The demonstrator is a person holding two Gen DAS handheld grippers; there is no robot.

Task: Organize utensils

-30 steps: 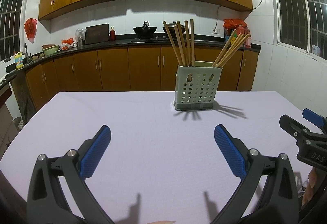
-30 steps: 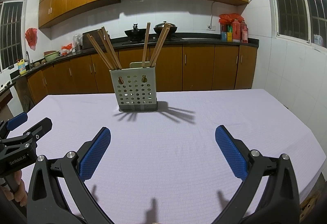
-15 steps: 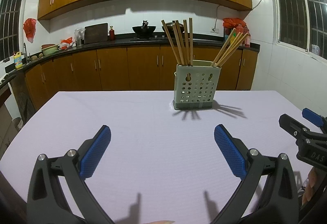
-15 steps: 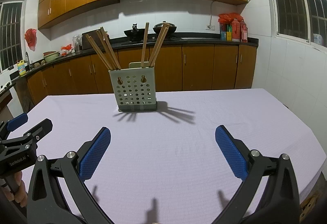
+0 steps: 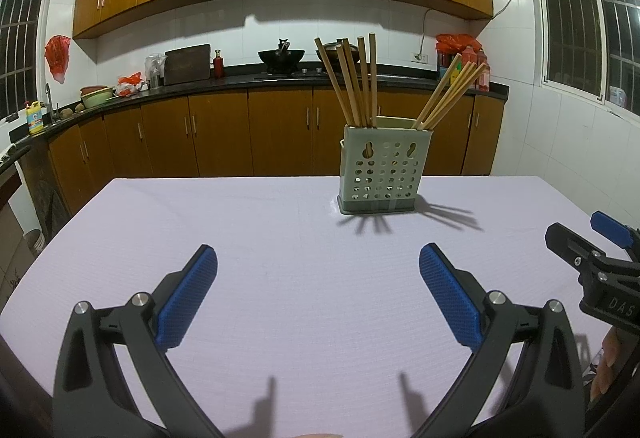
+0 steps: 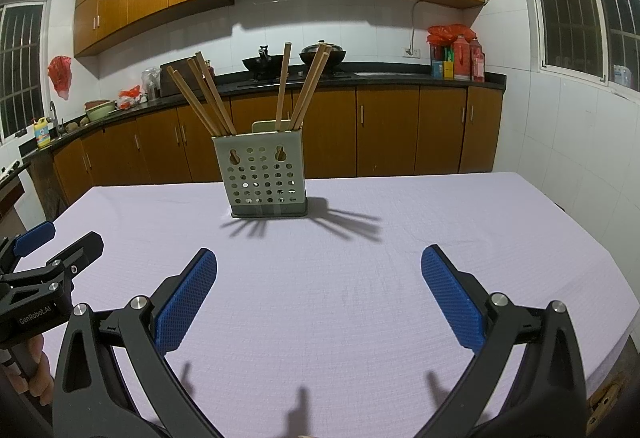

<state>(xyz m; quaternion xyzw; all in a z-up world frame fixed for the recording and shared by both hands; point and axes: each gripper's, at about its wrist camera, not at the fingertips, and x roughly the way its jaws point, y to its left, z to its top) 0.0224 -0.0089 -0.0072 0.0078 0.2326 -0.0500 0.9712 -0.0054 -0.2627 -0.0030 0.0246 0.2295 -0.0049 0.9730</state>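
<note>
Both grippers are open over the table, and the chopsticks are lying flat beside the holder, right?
Not quite. The chopsticks stand in the perforated holder, leaning out in two bunches, as the right wrist view shows. The rest holds: the left gripper and right gripper are open over the table.

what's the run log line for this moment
left gripper: open, empty | right gripper: open, empty | chopsticks: in holder | table: nothing loose

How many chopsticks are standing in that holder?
9: five wooden chopsticks clustered at the left of the perforated grey plastic holder, four leaning right; overlapping sticks may hide more.
</note>
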